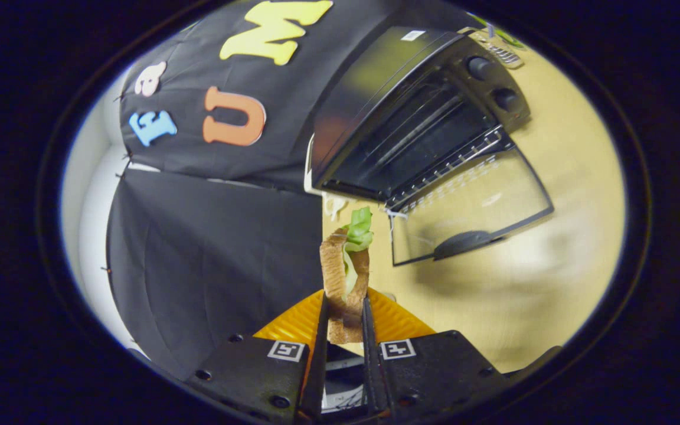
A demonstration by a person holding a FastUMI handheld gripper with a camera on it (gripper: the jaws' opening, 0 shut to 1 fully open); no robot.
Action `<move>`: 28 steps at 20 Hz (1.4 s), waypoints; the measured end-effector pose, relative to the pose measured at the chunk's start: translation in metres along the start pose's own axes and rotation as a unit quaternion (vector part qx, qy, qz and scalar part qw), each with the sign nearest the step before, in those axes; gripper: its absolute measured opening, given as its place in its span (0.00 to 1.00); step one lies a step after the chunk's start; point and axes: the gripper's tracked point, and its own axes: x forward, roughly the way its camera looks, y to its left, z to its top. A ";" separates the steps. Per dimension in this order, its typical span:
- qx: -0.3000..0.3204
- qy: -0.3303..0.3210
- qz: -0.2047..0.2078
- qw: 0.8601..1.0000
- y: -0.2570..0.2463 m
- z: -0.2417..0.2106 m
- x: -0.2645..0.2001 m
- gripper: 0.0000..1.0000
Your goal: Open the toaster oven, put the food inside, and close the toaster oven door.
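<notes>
Tongs (345, 321) clamped on a brown bread sandwich with green lettuce (346, 277), both fingers (320, 330) pressed against its two slices from either side. Sandwich held upright between the fingertips, lettuce leaf sticking out of its far end, lifted clear of the pale wooden counter (552, 283). Beyond the sandwich, standing on that counter: black metal toaster oven (411, 100), seen tilted because of the camera's roll. Glass door with a black handle (464, 206) folded fully down, lying flat in front of the cavity, handle at its outer edge. Wire rack (452, 162) visible at the mouth of the dark cavity, just above the door hinge. Two round black knobs (493, 82) on the control panel beside the cavity. Food well short of the opening, apart from door and rack, roughly level with the door's near corner. Black cloth booth wall (216, 236) behind and beside the oven.
</notes>
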 end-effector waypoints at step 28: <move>0.169 -0.312 0.001 0.935 -0.098 0.175 0.085 0.36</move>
